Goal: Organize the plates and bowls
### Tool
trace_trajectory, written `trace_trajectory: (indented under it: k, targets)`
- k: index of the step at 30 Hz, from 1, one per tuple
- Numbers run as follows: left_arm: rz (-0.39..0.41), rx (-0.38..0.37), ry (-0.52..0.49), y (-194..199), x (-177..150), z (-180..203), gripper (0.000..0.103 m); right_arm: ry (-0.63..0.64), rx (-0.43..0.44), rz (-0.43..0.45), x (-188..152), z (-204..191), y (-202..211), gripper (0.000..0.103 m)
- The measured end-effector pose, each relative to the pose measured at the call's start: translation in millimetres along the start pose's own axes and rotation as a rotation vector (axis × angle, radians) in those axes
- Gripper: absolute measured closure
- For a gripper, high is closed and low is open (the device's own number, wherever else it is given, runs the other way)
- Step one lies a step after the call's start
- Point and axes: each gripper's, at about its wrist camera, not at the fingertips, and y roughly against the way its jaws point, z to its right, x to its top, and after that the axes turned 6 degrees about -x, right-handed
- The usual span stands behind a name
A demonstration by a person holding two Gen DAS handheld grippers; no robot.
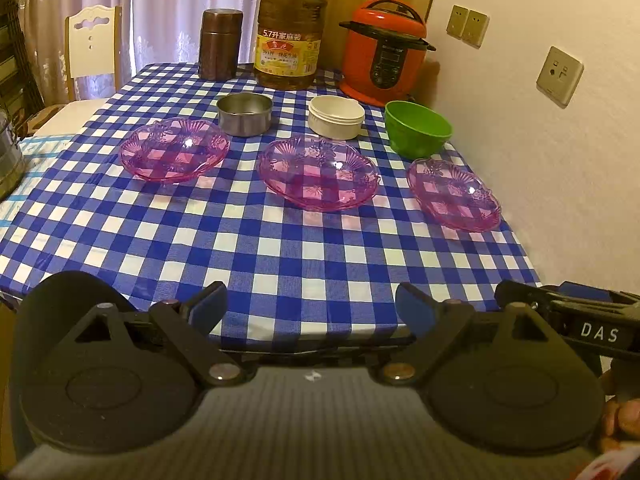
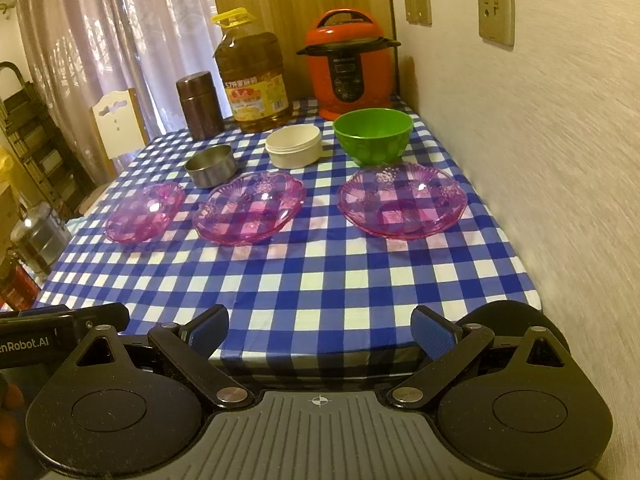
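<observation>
Plates and bowls lie spread in two rows on the checked desk (image 1: 280,264), none stacked. Front row: left pink plate (image 1: 175,149), middle pink plate (image 1: 318,173), right pink plate (image 1: 454,194), each apart from its neighbours. Behind them: steel bowl (image 1: 245,114), white bowl (image 1: 336,116), green bowl (image 1: 417,128), also separate. Further back stand a brown canister (image 1: 220,44), oil jug (image 1: 290,36) and red cooker (image 1: 384,52).

Left claw (image 1: 311,308) and right claw (image 2: 320,332) hover at the near desk edge, both spread wide and empty. Judgement: no sorting is evident; all gathering and stacking remains.
</observation>
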Motion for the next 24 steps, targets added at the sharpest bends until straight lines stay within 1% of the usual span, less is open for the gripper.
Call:
trace_trajectory:
  k: [24]
  targets:
    - [0.001,-0.005,0.0,0.3,-1.6,-1.2,0.014,-0.001,-0.007,-0.006,0.1,1.0,-1.9,0.006]
